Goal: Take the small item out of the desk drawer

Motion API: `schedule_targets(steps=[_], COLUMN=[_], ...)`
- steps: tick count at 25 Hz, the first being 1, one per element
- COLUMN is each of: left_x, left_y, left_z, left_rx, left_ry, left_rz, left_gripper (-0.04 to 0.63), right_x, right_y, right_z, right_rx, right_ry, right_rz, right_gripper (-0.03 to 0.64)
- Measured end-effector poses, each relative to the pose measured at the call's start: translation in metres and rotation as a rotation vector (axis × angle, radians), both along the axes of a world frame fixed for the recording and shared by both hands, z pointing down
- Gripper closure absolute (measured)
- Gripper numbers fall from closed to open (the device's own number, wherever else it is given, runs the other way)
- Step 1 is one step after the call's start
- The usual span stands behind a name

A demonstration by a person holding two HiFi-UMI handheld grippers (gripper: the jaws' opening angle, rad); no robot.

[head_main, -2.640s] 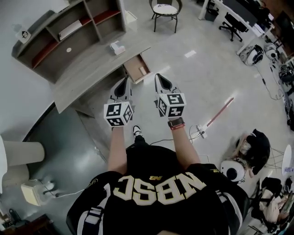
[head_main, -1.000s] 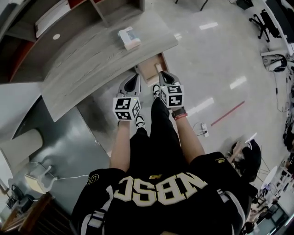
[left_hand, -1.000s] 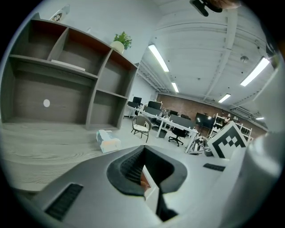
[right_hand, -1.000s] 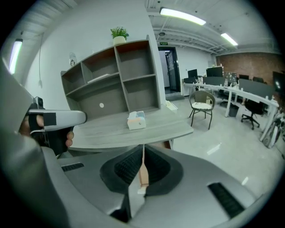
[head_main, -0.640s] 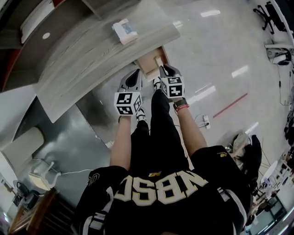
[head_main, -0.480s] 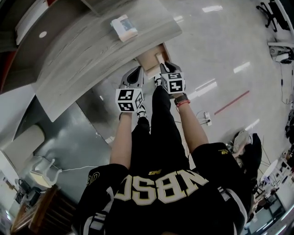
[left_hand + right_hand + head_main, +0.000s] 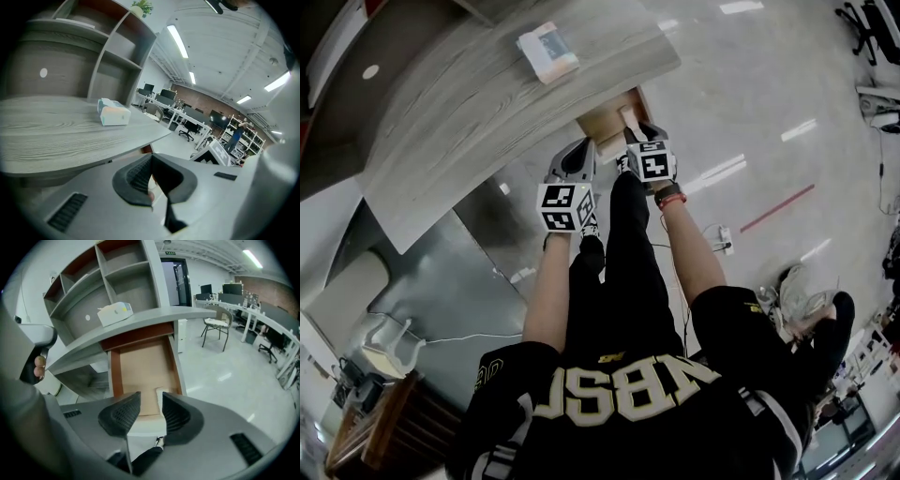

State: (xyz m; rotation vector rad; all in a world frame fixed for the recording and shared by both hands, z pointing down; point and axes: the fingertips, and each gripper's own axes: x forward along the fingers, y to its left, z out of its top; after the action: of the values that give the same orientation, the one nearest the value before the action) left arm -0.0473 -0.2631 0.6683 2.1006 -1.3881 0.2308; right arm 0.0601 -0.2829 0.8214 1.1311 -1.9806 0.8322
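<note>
The wooden desk drawer (image 7: 143, 364) stands pulled open under the grey desktop (image 7: 140, 317). A small pale item (image 7: 160, 391) lies at the drawer's front right, partly behind my right jaw. My right gripper (image 7: 151, 409) hangs just above the drawer's front; its jaws have just been opening and hold nothing. In the head view the drawer (image 7: 602, 122), the item (image 7: 630, 119) and the right gripper (image 7: 641, 133) sit close together. My left gripper (image 7: 579, 150) hovers left of the drawer by the desk edge, its jaws (image 7: 151, 180) shut and empty.
A pale tissue box (image 7: 547, 52) rests on the desktop (image 7: 478, 112). A shelf unit (image 7: 108, 282) rises at the desk's back. A chair (image 7: 216, 329) stands on the shiny floor to the right. The person's leg (image 7: 619, 244) is below the grippers.
Both grippers have sunk and moved toward the drawer. The right one now sits over the drawer's front edge, and the desk fills more of the head view.
</note>
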Motion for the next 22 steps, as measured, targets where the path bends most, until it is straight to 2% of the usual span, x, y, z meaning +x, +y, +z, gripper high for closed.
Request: schedule_targets(steps=[8, 22], left_x=[-0.009, -0.024], left_y=[-0.008, -0.006], left_z=[0.025, 0.043], left_rx=[-0.032, -0.062], left_ry=[0.005, 0.029], left_rz=[-0.023, -0.067], left_gripper=[0.586, 0.586], right_x=[-0.005, -0.01], right_y=[-0.012, -0.029], right_z=[0.055, 0.106], right_rx=[-0.079, -0.131], right_ry=[0.023, 0.104], right_rz=[-0.037, -0.022], right_gripper=[0.397, 0.391])
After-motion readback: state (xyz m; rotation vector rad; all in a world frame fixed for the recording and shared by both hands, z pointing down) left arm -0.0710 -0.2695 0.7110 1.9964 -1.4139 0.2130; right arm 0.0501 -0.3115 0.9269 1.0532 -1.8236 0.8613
